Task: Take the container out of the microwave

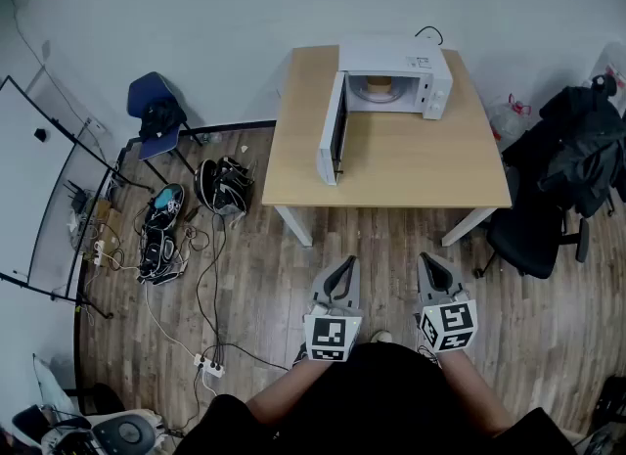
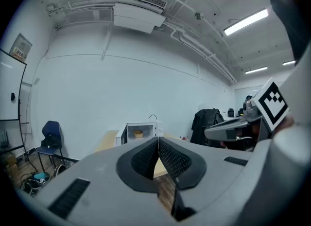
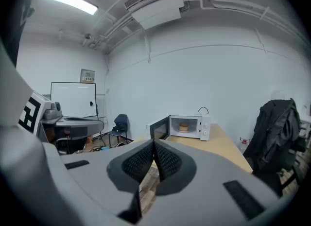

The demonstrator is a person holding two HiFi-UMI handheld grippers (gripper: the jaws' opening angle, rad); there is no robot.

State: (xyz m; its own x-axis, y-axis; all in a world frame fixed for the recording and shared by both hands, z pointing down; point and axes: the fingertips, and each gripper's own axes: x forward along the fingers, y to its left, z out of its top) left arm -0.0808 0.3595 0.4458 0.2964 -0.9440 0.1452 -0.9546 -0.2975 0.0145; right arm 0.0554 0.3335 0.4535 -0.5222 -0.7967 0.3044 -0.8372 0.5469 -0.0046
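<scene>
A white microwave (image 1: 393,76) stands at the far end of a wooden table (image 1: 391,164), its door (image 1: 332,130) swung wide open. Inside sits a small tan container (image 1: 380,84), which also shows in the left gripper view (image 2: 138,133) and the right gripper view (image 3: 183,127). My left gripper (image 1: 340,273) and right gripper (image 1: 431,269) hang side by side over the floor, well short of the table's near edge. Both are shut with nothing between their pads (image 2: 146,158) (image 3: 166,161).
A black office chair (image 1: 548,218) draped with dark clothing stands right of the table. A blue chair (image 1: 156,115), bags and cables (image 1: 196,248) lie on the floor at the left, beside a whiteboard (image 1: 44,189). Wooden floor lies between me and the table.
</scene>
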